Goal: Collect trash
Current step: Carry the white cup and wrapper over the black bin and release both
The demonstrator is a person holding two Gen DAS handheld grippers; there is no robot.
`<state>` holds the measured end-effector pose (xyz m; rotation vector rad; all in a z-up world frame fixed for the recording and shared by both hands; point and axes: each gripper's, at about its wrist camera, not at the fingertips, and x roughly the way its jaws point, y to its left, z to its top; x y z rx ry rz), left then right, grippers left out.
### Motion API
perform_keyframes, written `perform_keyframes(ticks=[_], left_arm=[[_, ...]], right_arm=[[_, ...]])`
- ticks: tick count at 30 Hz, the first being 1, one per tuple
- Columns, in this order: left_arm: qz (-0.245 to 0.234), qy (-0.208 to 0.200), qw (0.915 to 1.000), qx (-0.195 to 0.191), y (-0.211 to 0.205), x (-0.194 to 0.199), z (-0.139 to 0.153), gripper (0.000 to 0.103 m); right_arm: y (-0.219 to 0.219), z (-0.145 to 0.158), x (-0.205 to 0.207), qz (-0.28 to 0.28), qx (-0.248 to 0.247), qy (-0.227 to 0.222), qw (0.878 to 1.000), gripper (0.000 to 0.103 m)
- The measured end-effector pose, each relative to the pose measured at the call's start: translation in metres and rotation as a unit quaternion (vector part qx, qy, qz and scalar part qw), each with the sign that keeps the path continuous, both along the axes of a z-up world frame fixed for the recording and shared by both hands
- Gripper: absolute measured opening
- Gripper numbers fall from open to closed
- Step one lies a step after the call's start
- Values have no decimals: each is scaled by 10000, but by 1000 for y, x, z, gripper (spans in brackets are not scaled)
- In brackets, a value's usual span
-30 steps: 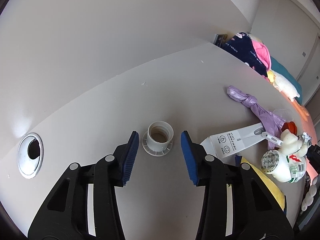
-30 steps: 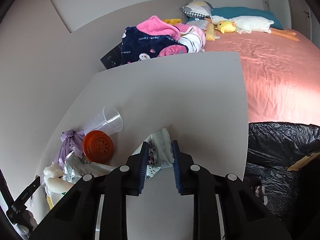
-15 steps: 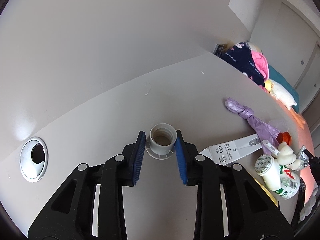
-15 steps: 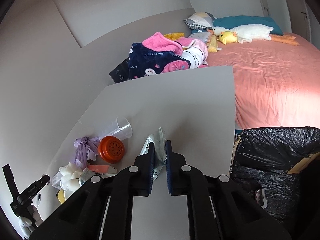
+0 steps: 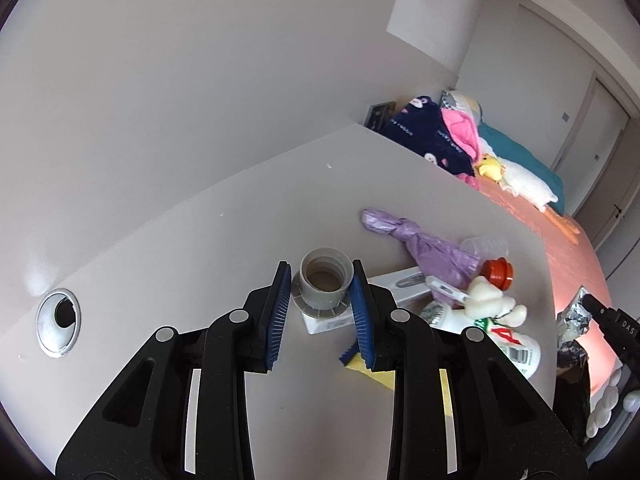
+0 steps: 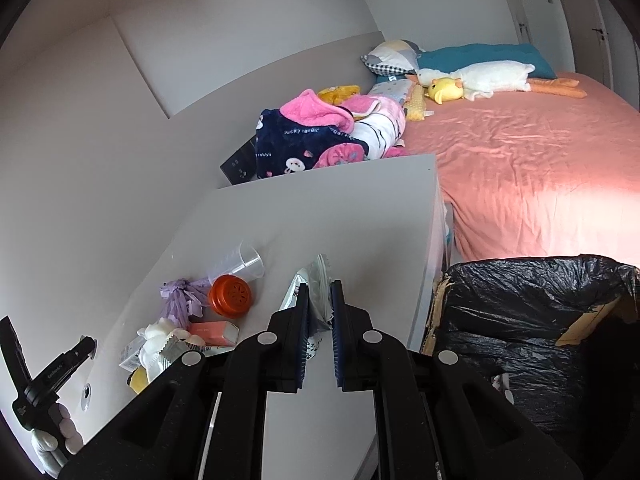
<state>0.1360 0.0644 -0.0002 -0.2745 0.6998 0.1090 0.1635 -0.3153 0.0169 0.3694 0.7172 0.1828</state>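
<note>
My left gripper [image 5: 320,300] is clamped on the short grey ribbed plastic spool [image 5: 323,286], its open mouth tipped toward twelve o'clock, above the desk [image 5: 240,220]. My right gripper [image 6: 319,312] pinches the crinkly silver-white foil wrapper [image 6: 314,288], long axis toward twelve.

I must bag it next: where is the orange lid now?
In the right wrist view, the orange lid lies on the desk, left of the right gripper, between the clear cup and purple bag.

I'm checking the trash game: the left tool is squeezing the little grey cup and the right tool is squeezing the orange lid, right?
Not quite. The right tool squeezes a crinkly wrapper, as the right wrist view shows; the orange lid lies untouched. The left tool does squeeze the grey cup.
</note>
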Motion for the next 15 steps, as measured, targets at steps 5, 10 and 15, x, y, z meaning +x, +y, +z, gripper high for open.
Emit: perform_keyframes(ticks=[5, 10, 15], left_arm=[[-349, -155, 9993, 54, -30, -4, 11, 30], [-670, -186, 9976, -43, -57, -6, 15, 30], [-995, -171, 9949, -83, -86, -7, 15, 30]], right_arm=[[-14, 10, -17, -136, -75, -101, 9998, 12], [-27, 16, -31, -227, -69, -141, 9996, 12], [-46, 20, -45, -347, -61, -192, 9992, 12]])
